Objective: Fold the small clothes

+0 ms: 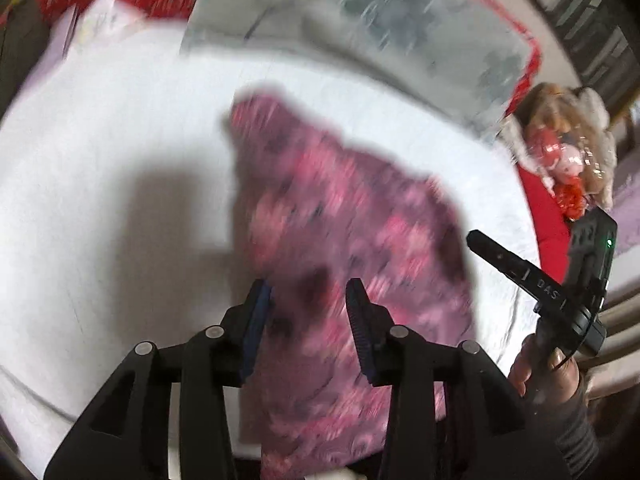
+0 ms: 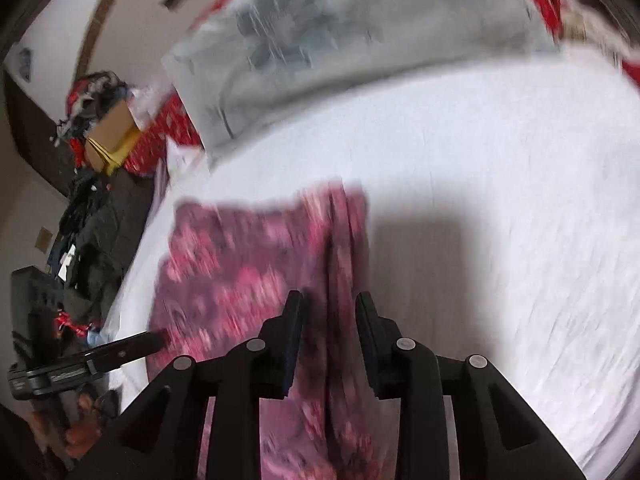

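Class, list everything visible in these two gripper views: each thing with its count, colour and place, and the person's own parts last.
Pink floral patterned cloth garment: one, pink and purple, lying on the sheet under both grippers.
White bed sheet: one, white, covering the bed.
Grey patterned pillow: one, grey, at the sheet's far edge.
Long-haired doll: one, brown and pink, on red fabric beside the sheet.
Brown cardboard box: one, on clutter beside the bed.
Left gripper: black, open over the garment.
Right gripper: black, open over the garment.
Hand: one, holding the right gripper.
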`<state>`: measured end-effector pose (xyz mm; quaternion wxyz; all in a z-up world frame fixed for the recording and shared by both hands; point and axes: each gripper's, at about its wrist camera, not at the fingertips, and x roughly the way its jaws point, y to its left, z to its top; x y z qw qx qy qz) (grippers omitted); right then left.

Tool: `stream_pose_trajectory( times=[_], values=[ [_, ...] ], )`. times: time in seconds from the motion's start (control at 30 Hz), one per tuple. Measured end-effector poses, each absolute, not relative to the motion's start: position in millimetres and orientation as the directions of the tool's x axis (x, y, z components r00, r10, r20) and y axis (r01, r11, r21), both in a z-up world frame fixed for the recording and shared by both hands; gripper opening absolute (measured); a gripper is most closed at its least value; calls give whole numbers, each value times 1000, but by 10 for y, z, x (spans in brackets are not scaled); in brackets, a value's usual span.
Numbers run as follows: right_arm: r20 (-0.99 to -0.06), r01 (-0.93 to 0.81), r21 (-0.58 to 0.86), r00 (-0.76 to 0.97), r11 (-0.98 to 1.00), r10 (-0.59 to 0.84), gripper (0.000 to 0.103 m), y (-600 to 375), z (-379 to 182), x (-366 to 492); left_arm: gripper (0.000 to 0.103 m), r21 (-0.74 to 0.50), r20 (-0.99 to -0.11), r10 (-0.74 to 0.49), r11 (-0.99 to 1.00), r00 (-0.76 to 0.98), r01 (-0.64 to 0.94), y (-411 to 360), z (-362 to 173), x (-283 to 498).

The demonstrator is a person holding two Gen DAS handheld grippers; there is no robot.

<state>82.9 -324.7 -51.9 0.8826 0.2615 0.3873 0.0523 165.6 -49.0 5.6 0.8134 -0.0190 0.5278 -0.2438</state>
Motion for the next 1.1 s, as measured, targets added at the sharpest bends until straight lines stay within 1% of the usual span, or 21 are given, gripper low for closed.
stream_pose_trajectory(
  times=[0.03, 0.1, 0.17, 0.27, 0.3, 0.33, 0.37, 0.43, 0.47, 0.53, 0.6, 0.63, 0.7, 0.77, 0.8, 0.87, 0.9, 0.93, 1.0, 1.07, 1.1],
  values=[
    [-630, 81, 504, 715, 860, 302, 30, -3243, -440, 893, 40, -279, -828, -429, 873, 360, 400, -556, 145, 1709],
    [-621, 39, 489, 717, 872, 317, 29, -3158, -363, 1036, 43, -248, -811, -430, 868, 398, 431, -732, 199, 1861],
    [-632, -11, 440, 707, 898, 319, 26, -3021, -345, 1218, 43, -217, -823, -400, 877, 403, 429, -876, 113, 2009],
    [-662, -9, 370, 699, 929, 270, 25, -2972, -429, 1412, 42, -125, -873, -287, 913, 394, 389, -1030, -229, 2304],
    [-699, 24, 348, 673, 937, 242, 20, -2994, -547, 1528, 43, -78, -897, -226, 927, 381, 366, -1053, -408, 2424],
    [-731, 45, 338, 642, 940, 233, 10, -3018, -667, 1607, 44, -74, -907, -212, 931, 364, 358, -1034, -514, 2479],
    [-755, 56, 341, 611, 938, 238, 5, -3037, -771, 1694, 45, -94, -907, -224, 933, 356, 347, -983, -556, 2507],
    [-735, 41, 364, 626, 930, 260, 4, -3112, -732, 1695, 43, -160, -904, -268, 934, 332, 320, -883, -485, 2553],
    [-736, 38, 364, 624, 931, 263, 4, -3125, -683, 1682, 40, -176, -904, -279, 933, 323, 313, -827, -437, 2526],
    [-719, 2, 361, 638, 933, 277, 15, -3141, -508, 1535, 40, -190, -888, -308, 922, 341, 336, -699, -227, 2367],
    [-691, -87, 395, 628, 915, 358, 15, -3121, -411, 1355, 41, -171, -868, -322, 908, 377, 383, -618, -65, 2097],
    [-678, -140, 414, 612, 899, 408, 18, -3092, -383, 1231, 45, -154, -860, -324, 900, 393, 407, -585, -34, 1928],
    [-673, -184, 415, 597, 891, 437, 24, -3046, -430, 1045, 51, -131, -864, -313, 896, 395, 423, -555, -128, 1645],
    [-736, -164, 360, 555, 919, 387, 24, -2969, -622, 978, 52, -72, -895, -245, 905, 373, 420, -605, -380, 1529],
    [-794, -129, 311, 509, 942, 332, 23, -2924, -804, 989, 54, -19, -901, -196, 908, 386, 418, -649, -457, 1506],
    [-775, -105, 312, 546, 944, 317, 23, -2929, -787, 911, 54, 27, -895, -166, 906, 414, 422, -666, -416, 1392],
    [-788, -88, 298, 540, 951, 297, 24, -2919, -735, 894, 54, 20, -895, -174, 904, 411, 428, -659, -328, 1331],
    [-794, -81, 286, 538, 955, 284, 27, -2905, -675, 851, 54, -3, -890, -201, 901, 410, 434, -619, -240, 1259],
    [-773, -144, 295, 546, 945, 324, 27, -2842, -530, 649, 56, -57, -876, -252, 901, 412, 430, -517, -143, 1088],
    [-786, -187, 253, 532, 949, 315, 31, -2754, -538, 452, 60, -80, -882, -262, 902, 391, 424, -493, -226, 1006],
    [-803, -187, 230, 517, 955, 295, 34, -2739, -611, 434, 61, -65, -901, -232, 907, 365, 417, -517, -381, 978]
  ],
)
